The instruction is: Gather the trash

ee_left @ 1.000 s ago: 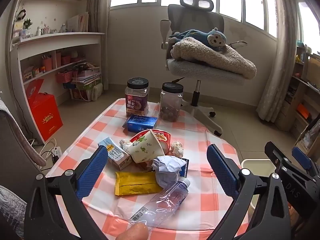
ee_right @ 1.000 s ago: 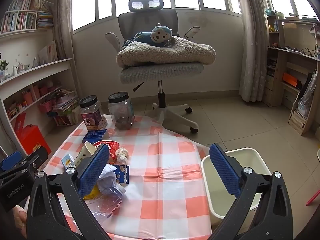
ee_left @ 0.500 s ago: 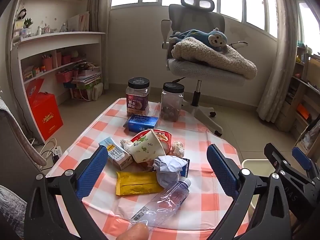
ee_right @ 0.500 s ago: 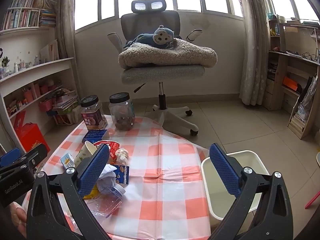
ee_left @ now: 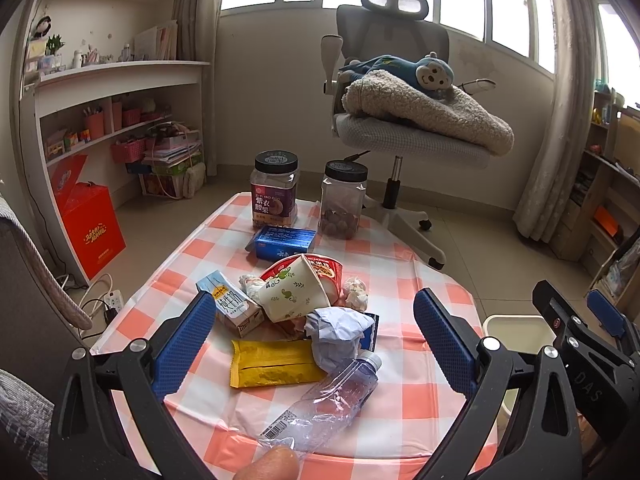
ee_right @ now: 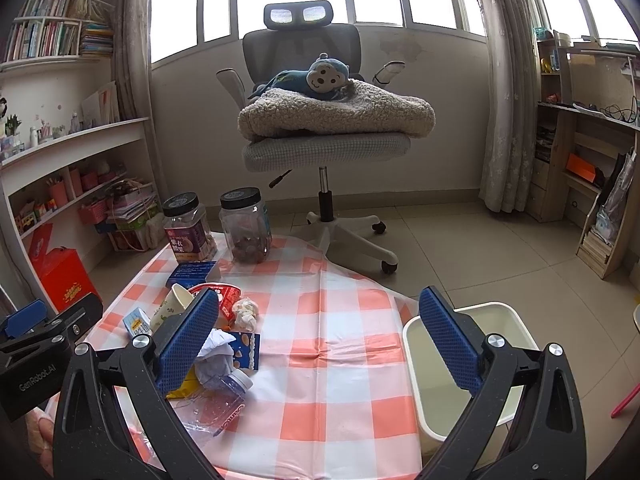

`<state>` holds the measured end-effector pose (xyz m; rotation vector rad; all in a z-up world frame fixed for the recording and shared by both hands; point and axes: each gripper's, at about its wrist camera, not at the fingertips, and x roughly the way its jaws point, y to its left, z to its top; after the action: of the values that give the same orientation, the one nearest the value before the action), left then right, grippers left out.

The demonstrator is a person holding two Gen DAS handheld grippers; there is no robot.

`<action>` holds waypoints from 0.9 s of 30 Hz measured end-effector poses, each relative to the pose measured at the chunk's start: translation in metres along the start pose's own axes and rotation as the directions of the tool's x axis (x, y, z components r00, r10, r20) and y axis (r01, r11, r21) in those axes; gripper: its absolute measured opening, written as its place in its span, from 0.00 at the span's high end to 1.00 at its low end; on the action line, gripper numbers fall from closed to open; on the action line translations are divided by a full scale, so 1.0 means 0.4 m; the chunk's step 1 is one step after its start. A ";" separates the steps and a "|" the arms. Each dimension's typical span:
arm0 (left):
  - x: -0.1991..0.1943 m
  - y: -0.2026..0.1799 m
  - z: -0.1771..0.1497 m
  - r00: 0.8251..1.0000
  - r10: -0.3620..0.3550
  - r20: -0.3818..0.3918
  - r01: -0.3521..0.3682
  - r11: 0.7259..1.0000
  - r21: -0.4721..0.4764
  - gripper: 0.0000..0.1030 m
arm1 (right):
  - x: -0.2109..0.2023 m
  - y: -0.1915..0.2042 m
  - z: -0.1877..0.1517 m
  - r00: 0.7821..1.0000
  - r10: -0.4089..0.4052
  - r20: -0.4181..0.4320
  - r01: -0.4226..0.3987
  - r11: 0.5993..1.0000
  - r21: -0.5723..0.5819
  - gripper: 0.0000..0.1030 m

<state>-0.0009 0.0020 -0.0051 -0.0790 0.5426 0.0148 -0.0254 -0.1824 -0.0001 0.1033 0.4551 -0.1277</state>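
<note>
A pile of trash lies on the checked table (ee_left: 404,264): a crushed clear bottle (ee_left: 328,400), a yellow wrapper (ee_left: 272,364), crumpled paper (ee_left: 336,332), a paper cup (ee_left: 294,292), a red noodle bowl (ee_left: 324,266) and a milk carton (ee_left: 230,306). My left gripper (ee_left: 316,340) is open and empty, held above the pile's near side. My right gripper (ee_right: 320,344) is open and empty, between the pile and a white bin (ee_right: 460,364) that stands beside the table on the right. The bottle (ee_right: 216,400) and the crumpled paper (ee_right: 214,356) show at my right gripper's left finger.
Two dark-lidded jars (ee_left: 274,188) (ee_left: 344,204) and a blue box (ee_left: 284,242) stand at the table's far end. A grey office chair (ee_right: 324,148) with a blanket and toy monkey is beyond it. Shelves line the left wall; a red box (ee_left: 90,228) is on the floor.
Both views have shifted only slightly. Nothing on the table has moved, and both grippers stay open.
</note>
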 end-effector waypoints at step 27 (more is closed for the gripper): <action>0.018 0.001 -0.036 1.000 0.001 -0.020 -0.001 1.000 -0.001 0.07 | 0.011 0.002 -0.024 1.000 0.006 -0.013 -0.006 1.000 -0.001 0.07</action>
<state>-0.0023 0.0010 -0.0210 -0.0802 0.5622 0.0156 -0.0253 -0.1809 -0.0106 0.1045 0.4677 -0.1208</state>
